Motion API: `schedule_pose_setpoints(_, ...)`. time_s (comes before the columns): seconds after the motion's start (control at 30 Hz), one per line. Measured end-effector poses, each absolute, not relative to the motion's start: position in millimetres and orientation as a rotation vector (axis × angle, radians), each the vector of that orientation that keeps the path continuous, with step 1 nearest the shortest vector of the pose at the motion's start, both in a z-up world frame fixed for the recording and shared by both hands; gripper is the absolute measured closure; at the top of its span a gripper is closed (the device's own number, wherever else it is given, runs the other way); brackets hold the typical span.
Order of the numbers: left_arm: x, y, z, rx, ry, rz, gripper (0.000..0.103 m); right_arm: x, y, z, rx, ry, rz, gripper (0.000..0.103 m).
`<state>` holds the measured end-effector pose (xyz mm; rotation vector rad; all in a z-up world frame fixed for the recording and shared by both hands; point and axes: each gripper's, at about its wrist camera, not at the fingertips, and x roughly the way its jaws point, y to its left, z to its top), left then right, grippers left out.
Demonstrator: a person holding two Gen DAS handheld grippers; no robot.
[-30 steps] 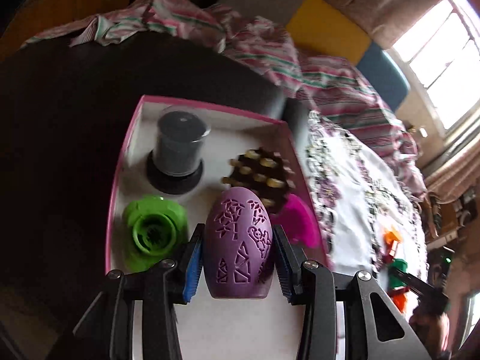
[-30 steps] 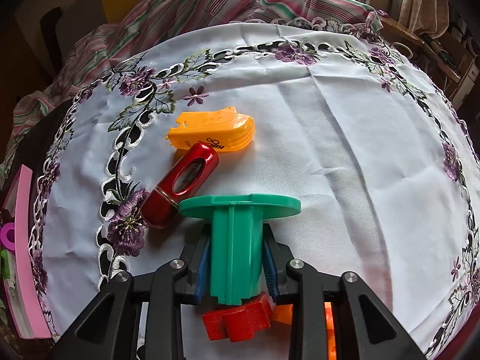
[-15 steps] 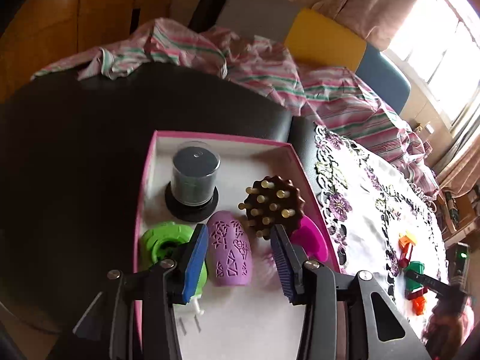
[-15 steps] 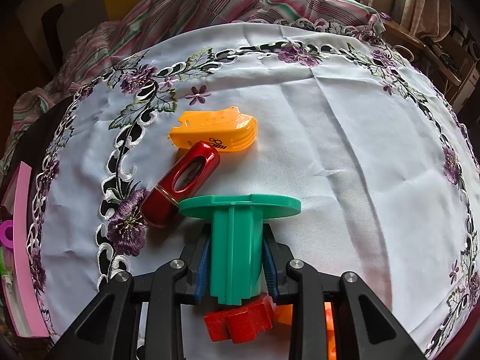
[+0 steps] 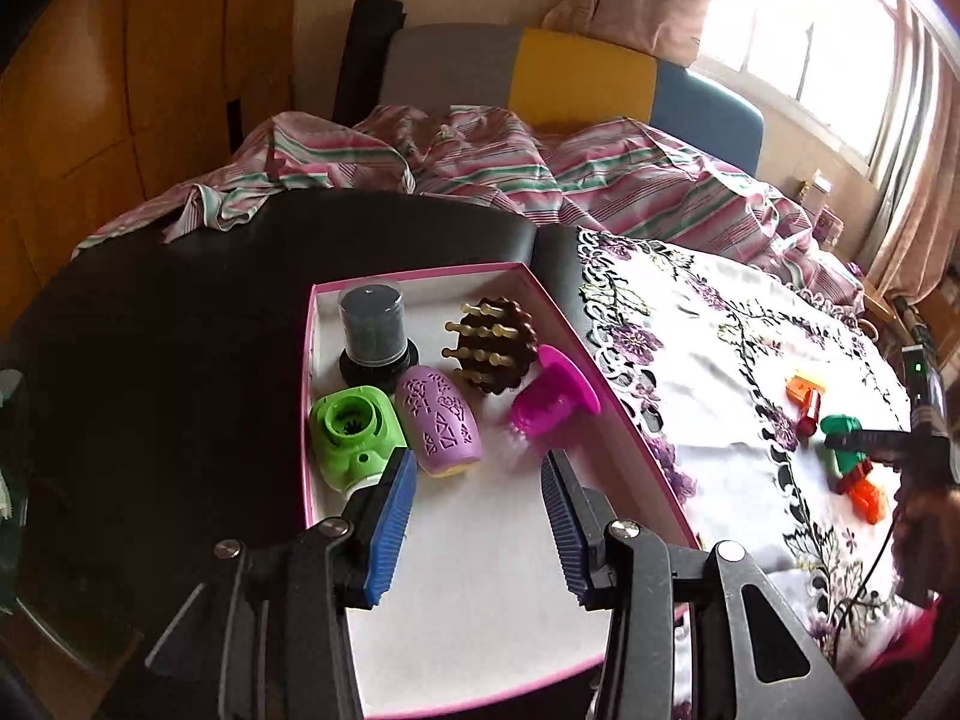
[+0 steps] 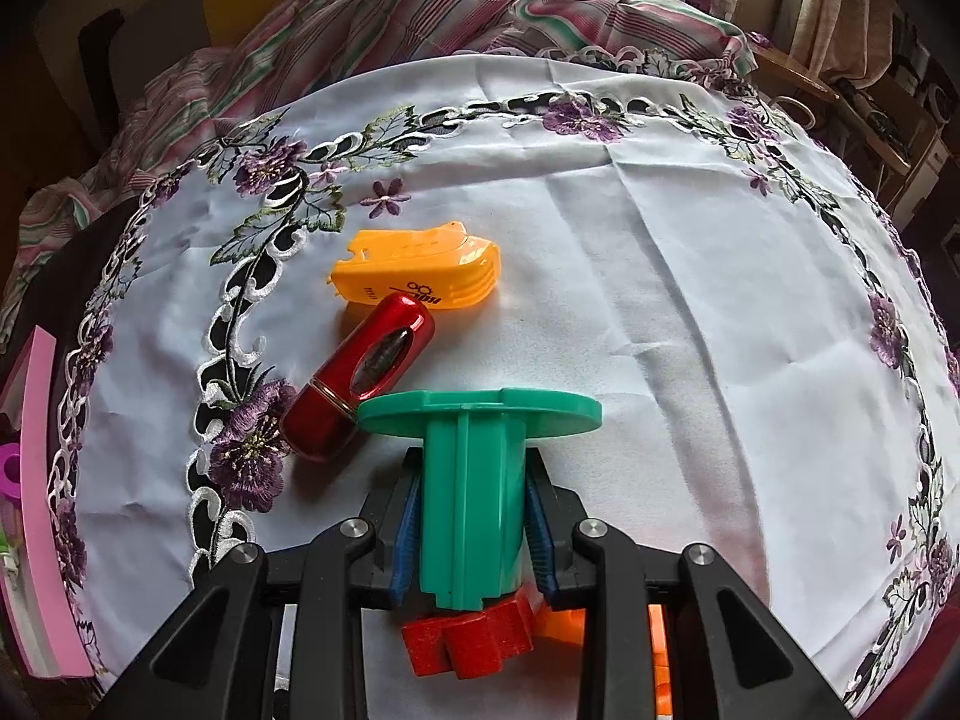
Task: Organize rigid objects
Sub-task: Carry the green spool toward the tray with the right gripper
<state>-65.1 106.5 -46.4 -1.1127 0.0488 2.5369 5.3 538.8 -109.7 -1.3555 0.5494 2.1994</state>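
Observation:
My left gripper [image 5: 480, 483] hangs open above the white floor of the pink-rimmed box [image 5: 420, 273], nothing between its fingers. Just beyond its fingertips a purple patterned egg shape [image 5: 441, 420] lies in the box, beside a green piece [image 5: 354, 426], a black jar [image 5: 372, 330], a brown pegged brush [image 5: 495, 351] and a magenta flanged piece [image 5: 555, 399]. My right gripper [image 6: 473, 480] is shut on a green flanged spool [image 6: 474, 516], held upright over the embroidered cloth. A red case [image 6: 360, 378] and an orange piece [image 6: 420, 270] lie past it.
A red block [image 6: 468, 639] and an orange part [image 6: 558, 624] sit under the right gripper. The box's pink edge [image 6: 36, 480] shows at that view's left. A striped blanket [image 5: 540, 168] bunches at the table's far side, and dark tabletop [image 5: 150, 360] lies left of the box.
The purple egg shape that stood between my left fingers now lies in the box; the left gripper has drawn back and up and rolled. The right gripper and its spool have not moved.

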Motion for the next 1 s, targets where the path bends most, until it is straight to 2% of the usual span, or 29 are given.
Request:
schedule_pose_setpoints(0.53,-47.4,102.0,-50.1,-1.133,0.065,2.537,0.057,6.5,519.8,-72.0,-1.158,0.569,2.424,0.073)
schedule_pose_setpoints(1.0,-53.5,44.5,-47.6,-1.147,-0.049,2.641,0.057,-9.9,485.9,-71.3,-1.245,0.606,2.596,0.073)
